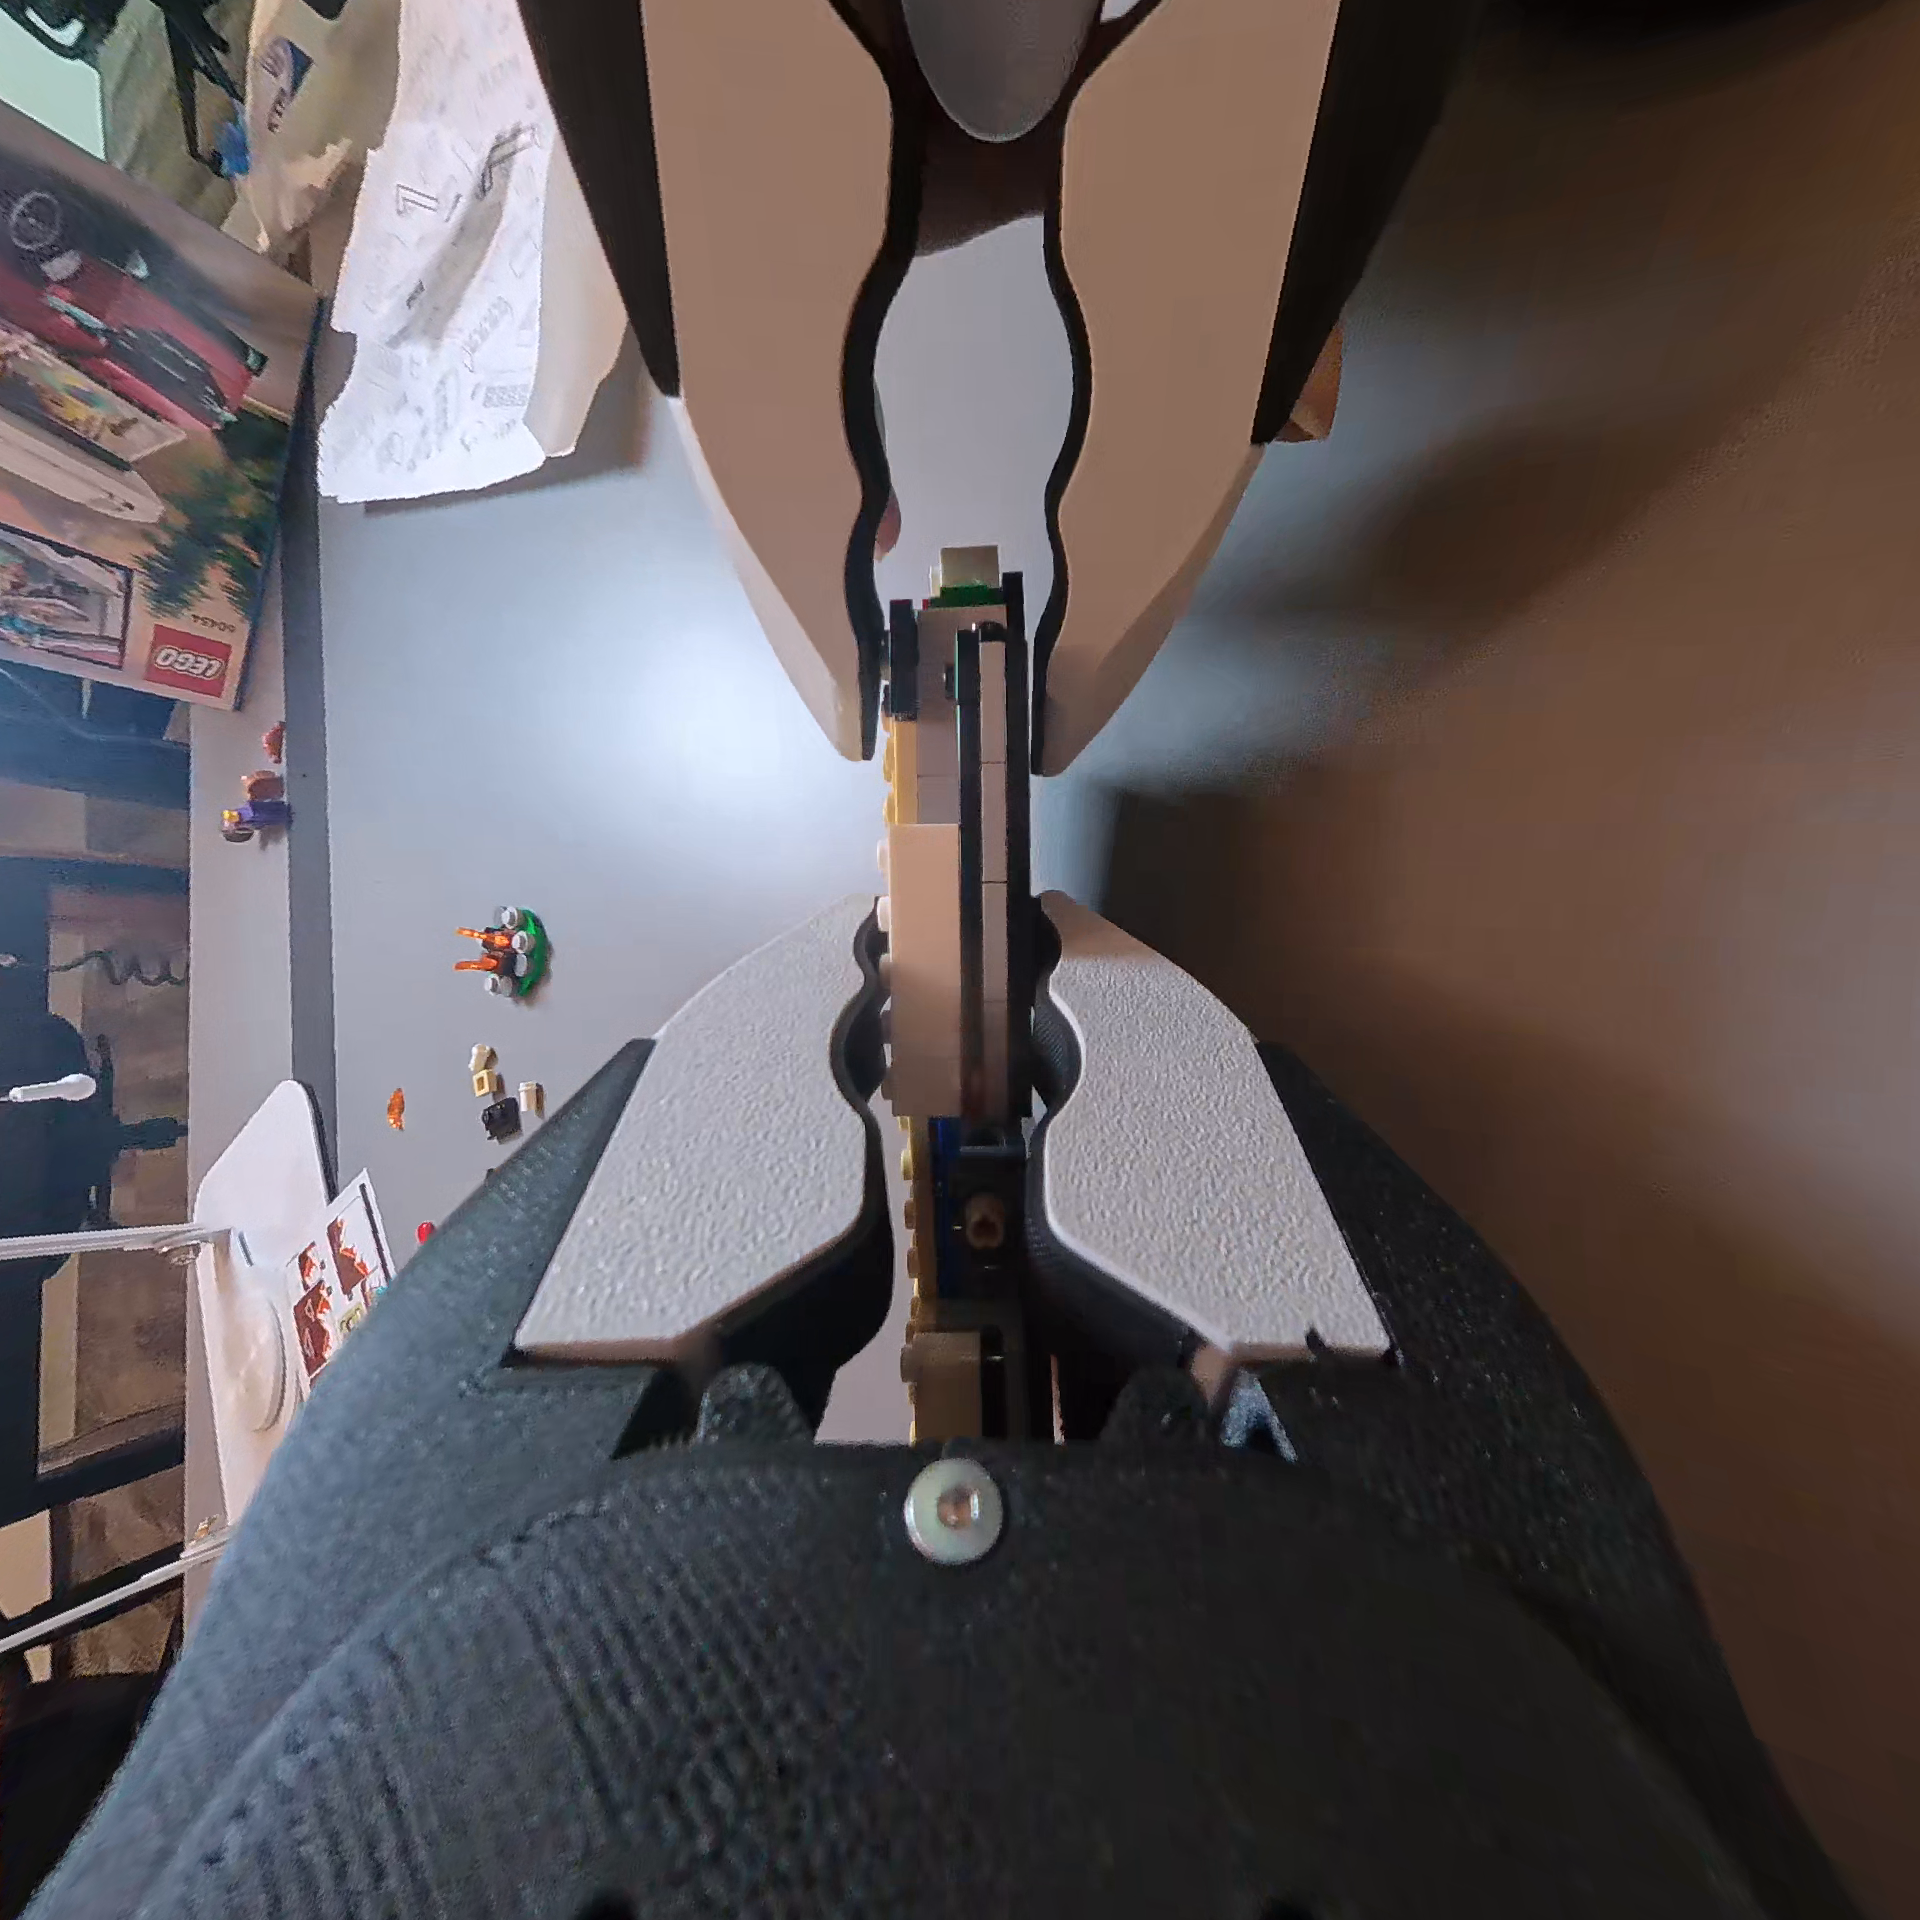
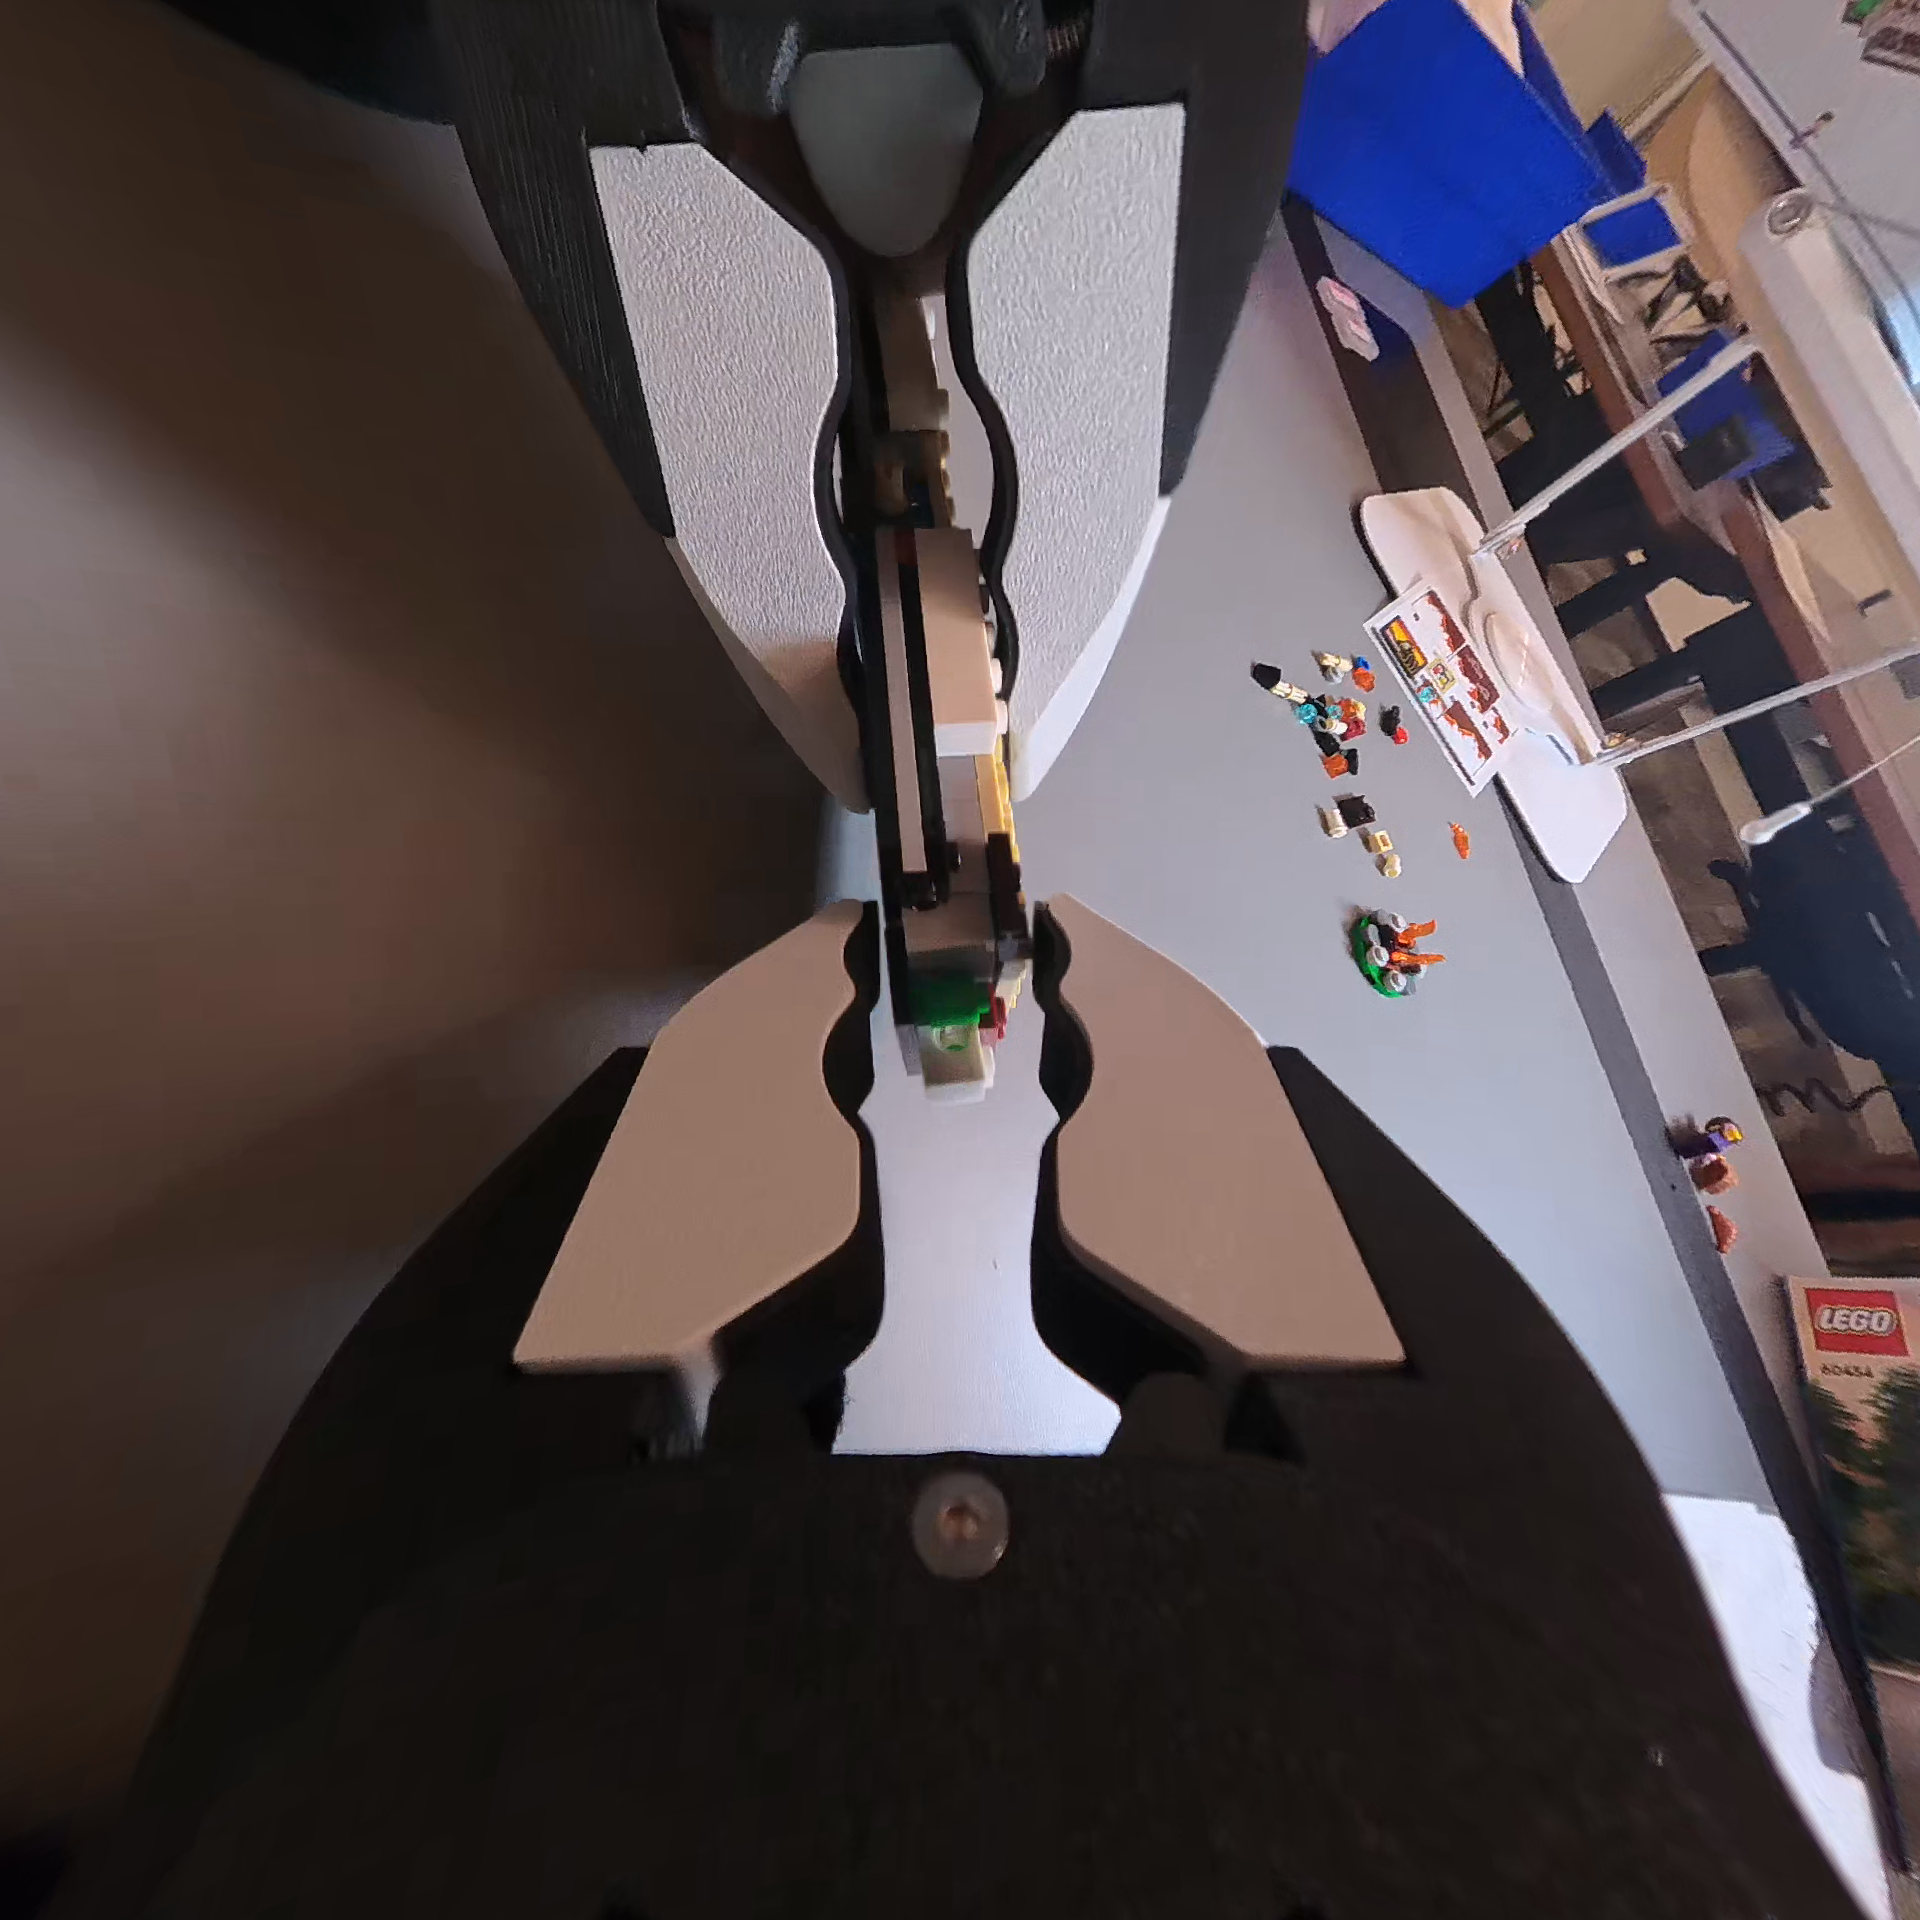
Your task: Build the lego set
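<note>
Gripping one long brick-built assembly from opposite ends above the grey table; left gripper narrowed on its white-and-black end; right gripper narrowed on its green-tipped end; loose small bricks well apart.

A: Where is there room on the worktop?

B: A bare grey stretch at 3 o'clock of the fingers.

A: Obstacles?

B: Loose small bricks at 2 o'clock, a green round piece nearer, the white stand base beyond, a toy box at 4 o'clock.
</note>
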Action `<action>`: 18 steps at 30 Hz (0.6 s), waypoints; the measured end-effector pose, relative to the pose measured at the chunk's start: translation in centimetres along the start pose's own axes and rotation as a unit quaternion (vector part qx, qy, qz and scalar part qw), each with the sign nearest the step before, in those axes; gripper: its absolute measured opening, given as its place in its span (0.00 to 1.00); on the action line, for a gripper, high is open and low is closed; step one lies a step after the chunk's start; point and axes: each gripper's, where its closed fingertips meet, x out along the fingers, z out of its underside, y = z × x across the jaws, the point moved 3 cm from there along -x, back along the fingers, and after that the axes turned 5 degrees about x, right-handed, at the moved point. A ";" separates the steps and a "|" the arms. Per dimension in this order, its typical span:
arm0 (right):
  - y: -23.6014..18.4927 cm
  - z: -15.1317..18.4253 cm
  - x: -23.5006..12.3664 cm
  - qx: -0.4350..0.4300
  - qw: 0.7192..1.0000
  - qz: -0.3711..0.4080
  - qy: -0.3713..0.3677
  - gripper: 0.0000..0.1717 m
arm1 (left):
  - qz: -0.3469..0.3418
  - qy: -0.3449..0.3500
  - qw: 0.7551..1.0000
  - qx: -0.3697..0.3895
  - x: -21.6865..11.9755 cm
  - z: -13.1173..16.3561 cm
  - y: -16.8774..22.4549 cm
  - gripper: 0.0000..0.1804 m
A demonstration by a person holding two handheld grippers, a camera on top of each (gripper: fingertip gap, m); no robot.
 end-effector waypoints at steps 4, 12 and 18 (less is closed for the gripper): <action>0.0 -0.5 -0.4 -0.005 0.999 0.004 0.034 0.16 | -0.007 0.018 1.000 0.003 -0.2 -0.4 -0.1 0.13; -0.9 -0.9 -0.4 -0.026 0.999 0.003 0.048 0.14 | -0.022 0.027 0.999 0.020 -0.7 -0.3 0.6 0.13; -1.2 -1.6 -0.5 -0.024 0.999 -0.005 0.041 0.14 | -0.028 0.050 0.998 0.013 -1.3 -0.2 0.9 0.13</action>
